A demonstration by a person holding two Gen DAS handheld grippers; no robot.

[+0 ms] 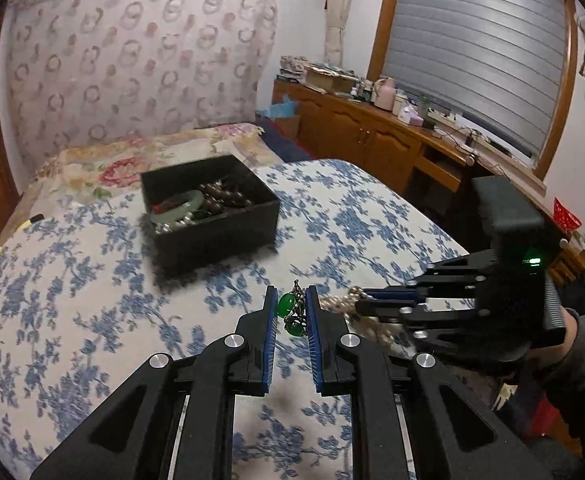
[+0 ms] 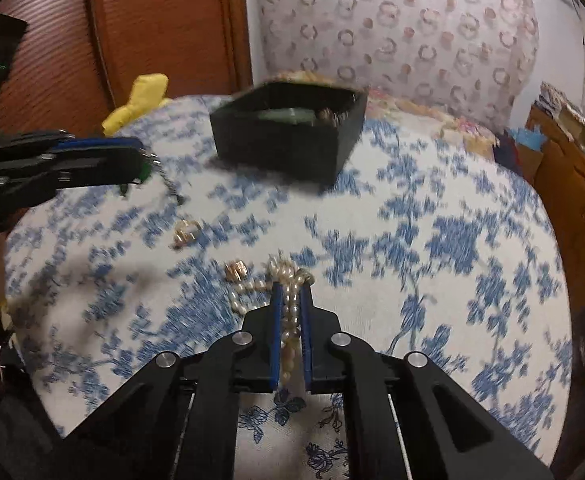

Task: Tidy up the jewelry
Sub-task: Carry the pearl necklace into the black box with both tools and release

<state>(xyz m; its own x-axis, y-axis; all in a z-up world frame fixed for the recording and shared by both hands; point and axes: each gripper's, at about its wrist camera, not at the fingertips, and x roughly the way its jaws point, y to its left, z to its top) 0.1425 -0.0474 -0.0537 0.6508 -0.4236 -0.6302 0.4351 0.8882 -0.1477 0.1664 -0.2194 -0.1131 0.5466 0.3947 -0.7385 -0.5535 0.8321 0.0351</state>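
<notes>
Right wrist: right hand-held gripper (image 2: 291, 292) clamps one pearl strand (image 2: 290, 320); two gold rings (image 2: 186, 233) loose on bed (image 2: 432, 240); one box (image 2: 288, 140). Left hand-held gripper (image 1: 291, 304) clamps one green-stone piece (image 1: 288, 306).

A green-stone piece (image 1: 291, 312) with dark metal links sits low in the middle of the left wrist view, pinched between blue pads. A pearl strand (image 2: 291, 312) hangs bunched in the lower middle of the right wrist view, clamped likewise, its loose end trailing left on the cloth. Two small gold pieces (image 2: 186, 233) (image 2: 236, 270) lie left of centre there. The black box (image 1: 212, 216), upper middle, stands open, holding a pale bangle and dark beads.
</notes>
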